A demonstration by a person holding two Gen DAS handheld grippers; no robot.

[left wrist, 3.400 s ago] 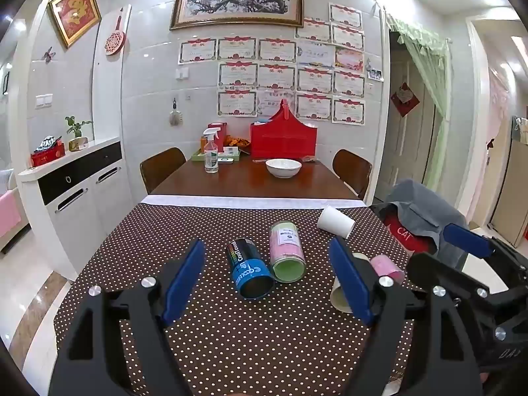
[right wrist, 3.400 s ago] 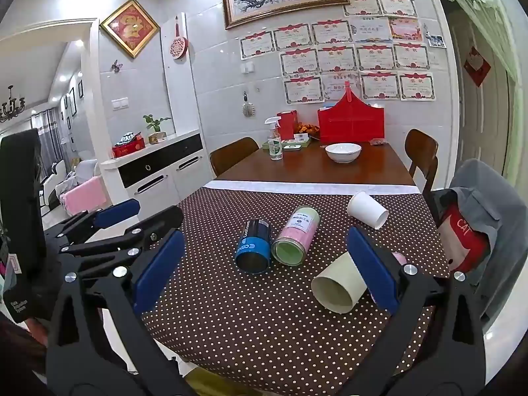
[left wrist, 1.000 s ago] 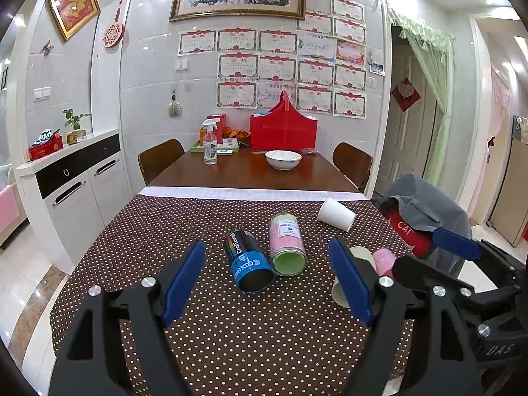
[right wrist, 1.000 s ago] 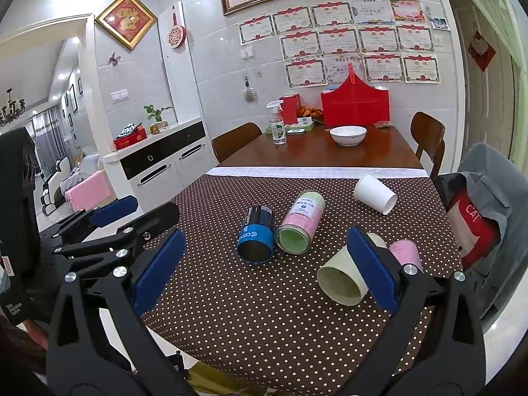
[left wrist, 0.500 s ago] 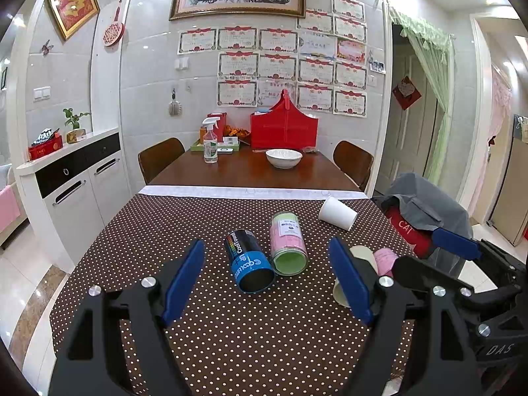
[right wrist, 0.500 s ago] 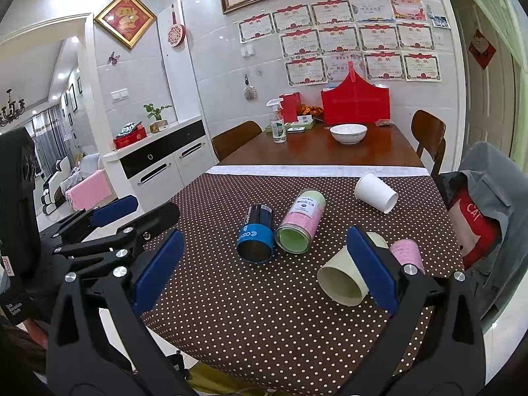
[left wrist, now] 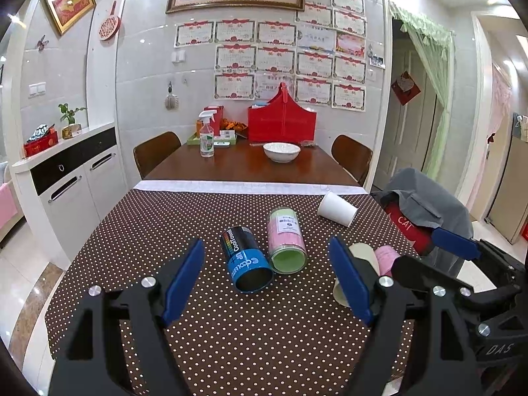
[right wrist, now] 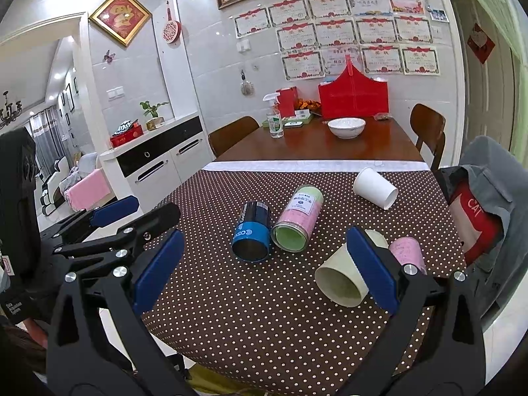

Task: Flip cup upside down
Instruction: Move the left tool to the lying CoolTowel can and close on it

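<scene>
Several cups lie on their sides on a brown polka-dot tablecloth (left wrist: 165,224). A black-and-blue cup (left wrist: 246,259) (right wrist: 252,234) and a pink-and-green cup (left wrist: 285,239) (right wrist: 298,222) lie side by side mid-table, mouths toward me. A white paper cup (left wrist: 336,209) (right wrist: 374,188) lies farther right. A cream cup (right wrist: 343,279) (left wrist: 361,257) and a small pink cup (right wrist: 407,254) (left wrist: 386,259) lie at the right. My left gripper (left wrist: 269,279) is open, empty, above the near table. My right gripper (right wrist: 265,270) is open, empty, its right finger in front of the cream cup.
A chair draped with grey and red cloth (left wrist: 425,214) stands at the table's right edge. Beyond the cloth, the wooden table (left wrist: 244,165) holds a white bowl (left wrist: 281,151), a spray bottle (left wrist: 206,140) and a red box (left wrist: 281,122). A white sideboard (left wrist: 66,171) stands at left.
Both grippers stayed open. The views shifted only slightly since 3.4 s ago. The cups have not moved.
</scene>
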